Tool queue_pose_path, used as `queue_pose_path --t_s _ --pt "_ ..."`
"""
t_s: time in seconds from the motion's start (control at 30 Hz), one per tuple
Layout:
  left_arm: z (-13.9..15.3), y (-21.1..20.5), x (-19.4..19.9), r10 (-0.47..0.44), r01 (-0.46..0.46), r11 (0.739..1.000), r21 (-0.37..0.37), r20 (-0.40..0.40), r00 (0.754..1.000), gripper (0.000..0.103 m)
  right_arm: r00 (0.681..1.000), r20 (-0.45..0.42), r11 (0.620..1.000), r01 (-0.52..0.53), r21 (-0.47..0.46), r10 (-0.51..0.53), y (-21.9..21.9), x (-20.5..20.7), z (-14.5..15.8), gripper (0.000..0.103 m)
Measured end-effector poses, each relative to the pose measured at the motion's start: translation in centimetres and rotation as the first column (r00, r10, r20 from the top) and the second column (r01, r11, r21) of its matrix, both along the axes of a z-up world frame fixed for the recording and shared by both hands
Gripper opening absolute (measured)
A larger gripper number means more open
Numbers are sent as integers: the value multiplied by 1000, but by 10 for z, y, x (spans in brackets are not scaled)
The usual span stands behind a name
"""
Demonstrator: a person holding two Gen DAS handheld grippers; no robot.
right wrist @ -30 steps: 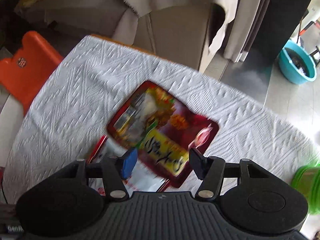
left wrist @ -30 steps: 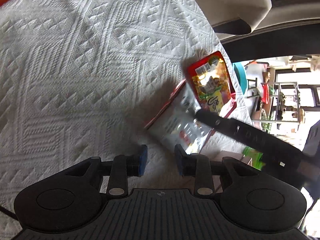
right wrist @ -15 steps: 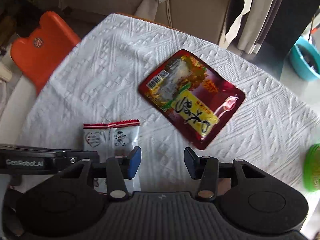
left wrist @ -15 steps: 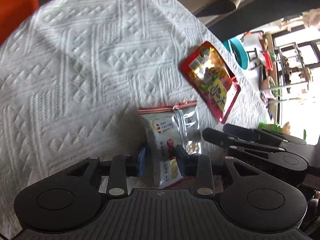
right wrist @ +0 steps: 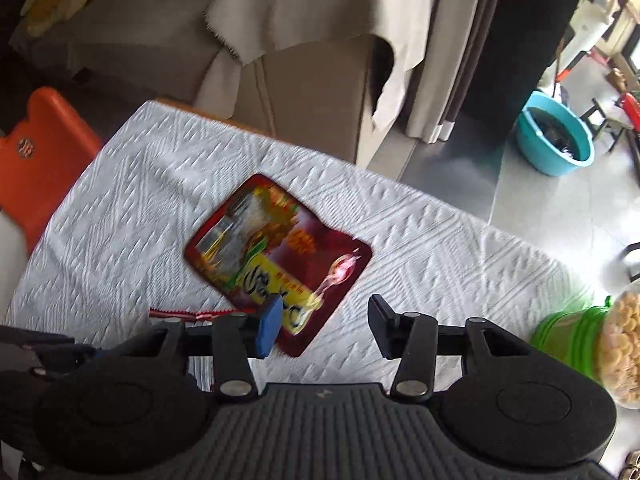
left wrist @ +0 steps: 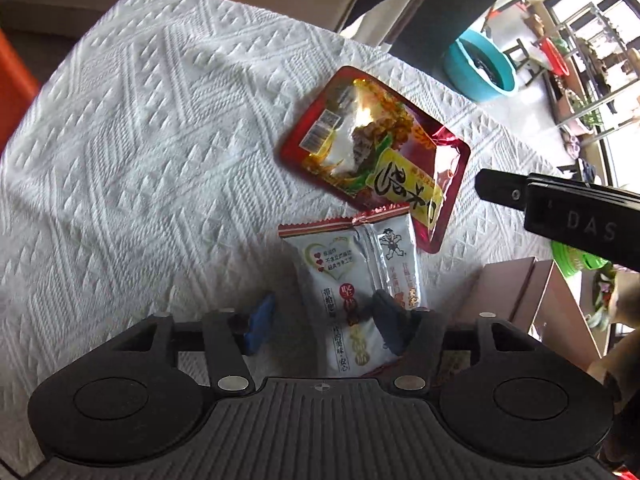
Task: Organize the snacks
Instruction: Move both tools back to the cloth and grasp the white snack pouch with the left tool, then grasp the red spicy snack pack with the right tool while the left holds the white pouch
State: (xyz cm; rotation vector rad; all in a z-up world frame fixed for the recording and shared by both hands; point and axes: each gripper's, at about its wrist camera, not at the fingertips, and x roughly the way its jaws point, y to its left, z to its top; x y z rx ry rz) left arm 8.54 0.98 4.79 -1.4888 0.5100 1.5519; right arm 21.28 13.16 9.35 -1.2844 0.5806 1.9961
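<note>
Here, white snack packet (left wrist: 360,292) between parted left tongs (left wrist: 324,326)

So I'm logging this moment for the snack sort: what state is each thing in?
left gripper: open, fingers either side of the white packet
right gripper: open, holding nothing
white snack packet: sealed, flat on the cloth
red snack pouch: sealed, flat, one corner over the white packet's top edge
white tablecloth: spread flat

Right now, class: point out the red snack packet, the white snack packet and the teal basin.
red snack packet (left wrist: 374,148), left wrist view, centre.
white snack packet (left wrist: 348,276), left wrist view, printed face.
teal basin (right wrist: 554,136), right wrist view, outer wall.
</note>
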Motion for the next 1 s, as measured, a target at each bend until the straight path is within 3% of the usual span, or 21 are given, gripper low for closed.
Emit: queue_pose_path --t_s 0.17,0.27,0.37,0.53,0.63,0.73,0.83,0.93,1.0 --pt "1 20 23 -42 39 999 -36 -101 994 92 998 43 994 51 100 -56 10 13 9 50" --pt "2 28 32 -92 88 995 -36 -128 987 93 995 63 986 71 152 -81 11 20 10 50" --pt "0 30 29 -134 133 991 -19 -135 982 96 994 57 992 87 92 -93 19 29 8 50" --pt "8 0 -6 -112 110 994 -20 -218 969 95 997 57 998 56 36 -58 17 29 -1 50" --pt "17 -22 -37 -68 66 998 -16 -284 957 86 999 35 1000 0 -16 1 15 19 -5 50" --pt "15 -36 -64 28 -30 1000 -10 -151 988 82 999 7 999 -39 -36 39 9 6 -5 50" --pt "6 -34 -64 114 -114 993 -3 -55 992 86 997 -23 996 -71 -45 70 6 -6 -7 51" --pt "1 -20 -45 73 -76 997 -25 -115 991 100 994 -40 994 -107 -14 106 7 -15 -7 52" --pt "-2 -9 -32 4 -15 998 -61 -174 985 103 988 -31 987 -153 44 154 9 -22 -8 52"
